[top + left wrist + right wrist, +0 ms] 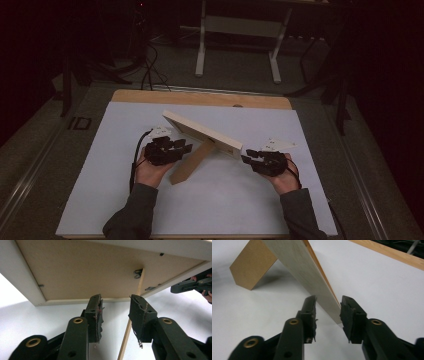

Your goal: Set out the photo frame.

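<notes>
A pale wooden picture frame (200, 131) leans on its brown fold-out stand (192, 162) in the middle of the white table cover (100, 180). My left gripper (183, 147) is behind the frame's left half. In the left gripper view, the left gripper (115, 298) has its jaws apart just under the frame's lower rail (75, 301), with the stand's thin edge (126, 335) beyond them and nothing pressed. My right gripper (250, 157) is at the frame's right end. In the right gripper view, the right gripper (328, 300) has its pads closed against the frame's side edge (312, 277).
The white cover lies over a wooden table whose far edge (200, 98) stays bare. Beyond it on the dark floor are a white table base (235, 45) and cables (150, 65). The right gripper's jaw (190, 285) appears at the right of the left gripper view.
</notes>
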Available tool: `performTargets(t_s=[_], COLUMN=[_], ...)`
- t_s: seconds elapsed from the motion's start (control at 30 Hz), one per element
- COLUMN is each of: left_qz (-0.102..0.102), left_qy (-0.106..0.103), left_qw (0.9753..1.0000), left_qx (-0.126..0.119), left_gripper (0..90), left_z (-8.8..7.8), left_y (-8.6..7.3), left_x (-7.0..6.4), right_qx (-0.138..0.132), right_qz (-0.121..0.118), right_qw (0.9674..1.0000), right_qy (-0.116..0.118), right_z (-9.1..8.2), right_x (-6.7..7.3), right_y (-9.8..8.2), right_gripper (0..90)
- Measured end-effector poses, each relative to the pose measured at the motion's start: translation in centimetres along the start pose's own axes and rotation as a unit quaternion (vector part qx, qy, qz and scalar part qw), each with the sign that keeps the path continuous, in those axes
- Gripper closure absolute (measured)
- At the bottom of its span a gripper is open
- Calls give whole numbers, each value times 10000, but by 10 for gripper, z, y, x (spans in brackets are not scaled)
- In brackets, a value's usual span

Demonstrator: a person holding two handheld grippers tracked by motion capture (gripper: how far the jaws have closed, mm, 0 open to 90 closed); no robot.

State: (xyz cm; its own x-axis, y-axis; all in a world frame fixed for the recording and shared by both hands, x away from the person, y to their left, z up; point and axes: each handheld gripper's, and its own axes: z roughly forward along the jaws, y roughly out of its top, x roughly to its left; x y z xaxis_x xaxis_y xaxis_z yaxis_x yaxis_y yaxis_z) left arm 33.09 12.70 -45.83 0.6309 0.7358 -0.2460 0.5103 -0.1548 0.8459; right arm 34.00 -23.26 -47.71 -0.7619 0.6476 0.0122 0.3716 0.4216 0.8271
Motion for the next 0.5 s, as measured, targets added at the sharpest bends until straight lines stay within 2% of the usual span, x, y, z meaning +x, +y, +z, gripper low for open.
performTargets(t_s=[0.1,0.23,0.43,0.5], left_qz=[2,-166,-326,-324], left_qy=[126,295,395,417], left_qw=[9999,9993,9985,9984], left_qx=[-57,-140,-179,-194], left_gripper=[642,672,741,766], left_z=[-2,-5,-3,-2], left_y=[4,6,11,13], left_x=[2,6,11,11], right_qx=[-32,-105,-218,-289], right_qz=[57,161,374,501], right_qw=[9999,9994,9978,9968], right_qy=[-145,-302,-510,-553], right_z=[1,2,2,2], right_x=[1,3,6,7], right_y=[0,0,3,4], right_gripper=[755,898,900,900])
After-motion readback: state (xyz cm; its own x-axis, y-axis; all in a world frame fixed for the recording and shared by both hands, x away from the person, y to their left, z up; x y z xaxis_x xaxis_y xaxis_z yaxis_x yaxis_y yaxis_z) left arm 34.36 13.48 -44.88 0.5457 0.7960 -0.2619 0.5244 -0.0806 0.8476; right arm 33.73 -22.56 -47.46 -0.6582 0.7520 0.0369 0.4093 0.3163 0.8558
